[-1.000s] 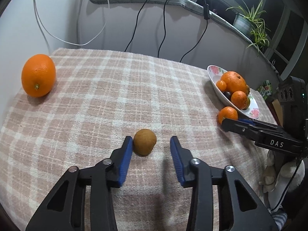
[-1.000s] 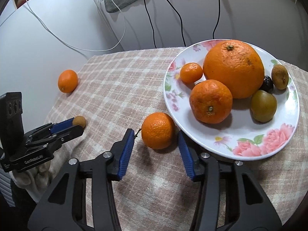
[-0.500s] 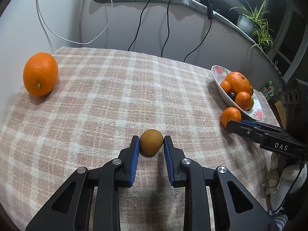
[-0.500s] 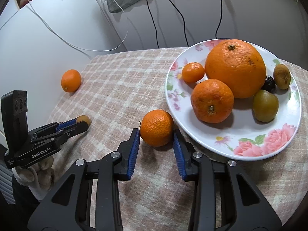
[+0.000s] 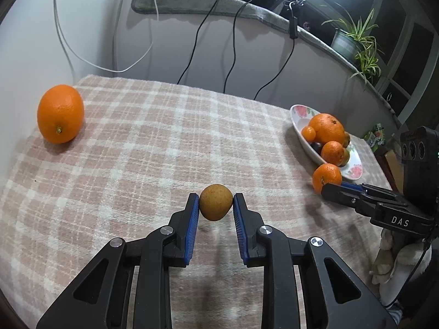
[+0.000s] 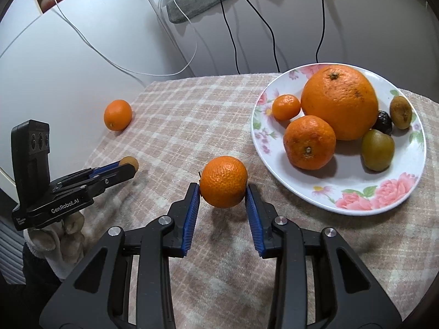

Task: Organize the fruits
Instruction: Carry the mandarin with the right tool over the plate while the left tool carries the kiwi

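Note:
My left gripper (image 5: 215, 205) is shut on a small brown round fruit (image 5: 216, 202) and holds it just above the checked tablecloth. My right gripper (image 6: 222, 192) is shut on a mandarin (image 6: 223, 181) and holds it a little above the cloth, left of the flowered plate (image 6: 356, 200). The plate holds a big orange (image 6: 340, 104), two mandarins and several small dark fruits. A large orange (image 5: 60, 113) lies at the far left of the table. The right gripper with its mandarin (image 5: 327, 176) shows in the left wrist view beside the plate (image 5: 299, 112).
The table is covered by a pink checked cloth (image 5: 153, 142). Cables hang down the wall behind. A potted plant (image 5: 354, 41) stands on the ledge at the back right. The left gripper (image 6: 129, 164) shows at the left in the right wrist view.
Both grippers closed on their fruits and lifted them off the cloth: the left on the brown fruit, the right on the mandarin.

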`<state>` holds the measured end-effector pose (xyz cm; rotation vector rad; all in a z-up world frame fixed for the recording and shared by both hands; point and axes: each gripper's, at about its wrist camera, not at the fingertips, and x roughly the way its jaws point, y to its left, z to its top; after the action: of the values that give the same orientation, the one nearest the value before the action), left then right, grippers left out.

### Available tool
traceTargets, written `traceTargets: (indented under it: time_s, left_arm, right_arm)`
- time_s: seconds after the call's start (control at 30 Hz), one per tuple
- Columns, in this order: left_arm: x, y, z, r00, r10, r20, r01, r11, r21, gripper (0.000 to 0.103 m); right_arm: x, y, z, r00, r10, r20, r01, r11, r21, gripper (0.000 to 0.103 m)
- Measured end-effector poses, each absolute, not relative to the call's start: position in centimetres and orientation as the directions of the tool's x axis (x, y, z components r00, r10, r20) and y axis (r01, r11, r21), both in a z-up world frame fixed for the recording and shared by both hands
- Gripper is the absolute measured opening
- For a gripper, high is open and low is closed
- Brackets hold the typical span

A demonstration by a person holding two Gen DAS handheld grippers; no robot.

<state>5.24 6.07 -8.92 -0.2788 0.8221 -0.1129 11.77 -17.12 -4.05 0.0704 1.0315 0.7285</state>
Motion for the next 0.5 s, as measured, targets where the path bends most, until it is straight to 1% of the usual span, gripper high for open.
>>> traceTargets:
  time_s: [0.5]
  left_arm:
    - [6.1,2.8,-7.4,0.687,-0.253,-0.681,0.059,0.954,-0.295,0.024]
  right_arm:
    - [11.0,-22.4,-1.4,0.365,0.576,-0.732,-0.498,0.785,0.369,0.036]
